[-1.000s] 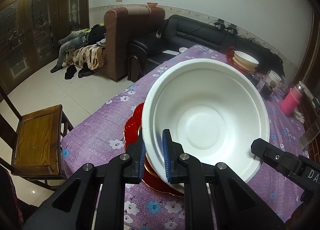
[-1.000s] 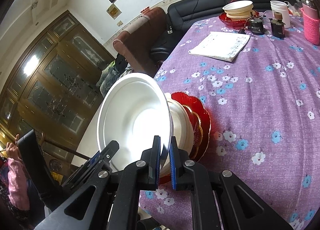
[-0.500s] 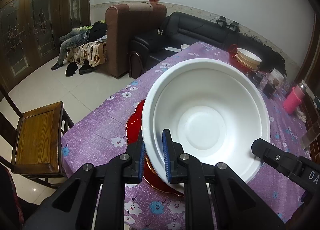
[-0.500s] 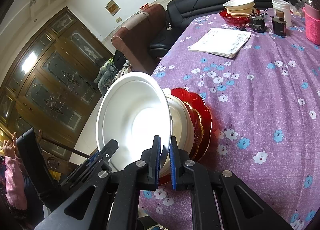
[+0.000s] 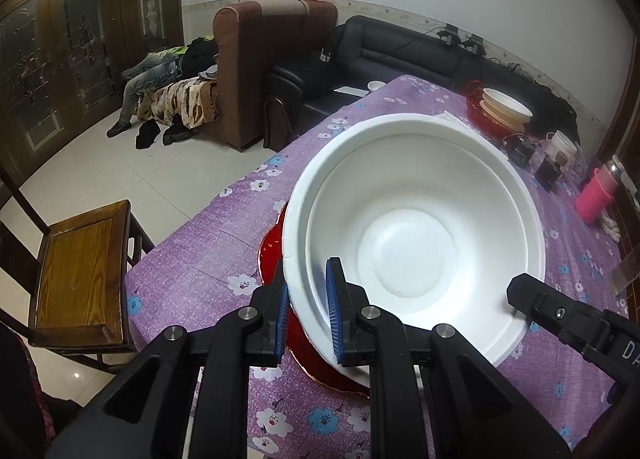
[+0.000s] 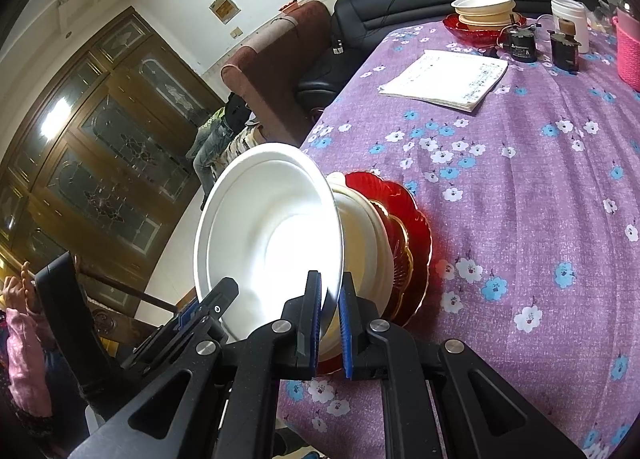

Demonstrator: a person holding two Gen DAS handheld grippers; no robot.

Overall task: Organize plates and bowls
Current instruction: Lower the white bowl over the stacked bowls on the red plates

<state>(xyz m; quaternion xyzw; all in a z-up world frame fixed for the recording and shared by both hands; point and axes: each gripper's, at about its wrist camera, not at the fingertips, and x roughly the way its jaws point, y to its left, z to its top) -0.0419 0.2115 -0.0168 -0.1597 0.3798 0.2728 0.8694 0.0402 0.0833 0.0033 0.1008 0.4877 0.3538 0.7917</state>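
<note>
little has shifted over the past second: both grippers keep their pinch on the white foam bowl [image 5: 416, 227], which sits a touch lower and closer over the stack than before, the left wrist view having tipped slightly toward the table. left gripper [image 5: 306, 309] clamps the near-left rim, one blue pad inside the bowl and one outside; right gripper [image 6: 330, 315] bites the opposite rim the same way, pads pressed onto the thin wall. the bowl hangs tilted just ahead of both sets of fingers, directly over a cream bowl [image 6: 366, 235] nested on a gold-edged dish and a red scalloped plate [image 6: 412, 219] on the purple flowered tablecloth [image 6: 520, 179]. judged from this, the bowl is about to be seated on the stack, with release not yet begun. whether its base already touches the cream bowl cannot be told; the white bowl hides the contact from the left view, and glare washes out its inside in the right view. a second stack of bowls [image 5: 506, 109] stands far ahead.
</note>
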